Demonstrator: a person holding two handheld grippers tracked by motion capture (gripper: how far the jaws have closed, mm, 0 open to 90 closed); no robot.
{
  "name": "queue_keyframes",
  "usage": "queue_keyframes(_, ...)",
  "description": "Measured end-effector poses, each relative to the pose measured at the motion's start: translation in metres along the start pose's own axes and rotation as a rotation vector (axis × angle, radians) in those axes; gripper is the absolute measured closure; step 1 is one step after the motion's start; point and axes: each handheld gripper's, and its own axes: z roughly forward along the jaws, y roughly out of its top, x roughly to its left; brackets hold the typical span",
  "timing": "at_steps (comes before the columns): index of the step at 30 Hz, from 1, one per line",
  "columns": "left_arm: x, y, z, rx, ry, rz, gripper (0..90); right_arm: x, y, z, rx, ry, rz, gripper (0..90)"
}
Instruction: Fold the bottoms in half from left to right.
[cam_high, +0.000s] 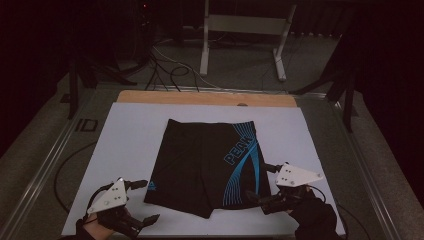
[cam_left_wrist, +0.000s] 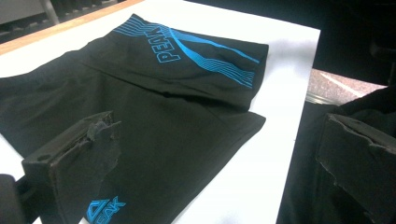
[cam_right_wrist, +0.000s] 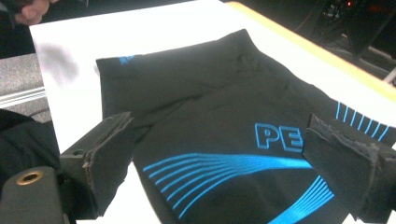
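Observation:
Black shorts with blue stripes and "PEAK" lettering lie flat on the white sheet. My left gripper is open at the shorts' near left corner, beside the small blue logo. In the left gripper view the shorts spread ahead of the left gripper, whose left jaw hangs over the logo corner. My right gripper is open at the near right edge of the striped leg. In the right gripper view the shorts lie under the right gripper, untouched by its spread jaws.
The white sheet covers a table with a wooden far edge. Behind it stand a white metal frame and loose cables on the grey floor. A metal rail runs along the table's left side.

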Motion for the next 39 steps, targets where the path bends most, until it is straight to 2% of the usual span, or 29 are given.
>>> queue_keyframes(5, 0.0, 0.002, -0.001, -0.003, -0.002, -0.008, 0.0, -0.004, 0.01, 0.001, -0.005, 0.005, -0.02, 9.5)
queue_keyframes(13, 0.002, 0.004, -0.003, -0.007, 0.037, -0.027, 0.0, -0.012, 0.029, 0.008, -0.023, 0.002, -0.033, 9.6)
queue_keyframes(19, 0.004, 0.004, -0.004, -0.012, 0.105, -0.032, 0.0, -0.016, 0.041, 0.013, -0.049, 0.002, -0.036, 9.6)
queue_keyframes(24, 0.006, 0.005, -0.004, 0.003, 0.128, -0.049, 0.0, -0.02, 0.052, 0.019, -0.064, 0.002, -0.045, 11.2)
queue_keyframes(27, 0.006, 0.006, -0.004, 0.004, 0.146, -0.056, 0.0, -0.021, 0.058, 0.024, -0.081, 0.013, -0.058, 11.3)
queue_keyframes(32, 0.006, 0.007, -0.004, 0.015, 0.154, -0.064, 0.0, -0.023, 0.067, 0.034, -0.07, 0.02, -0.069, 11.1)
queue_keyframes(39, 0.005, 0.01, -0.003, 0.022, 0.171, -0.077, 0.0, -0.029, 0.08, 0.052, -0.079, 0.034, -0.06, 10.2)
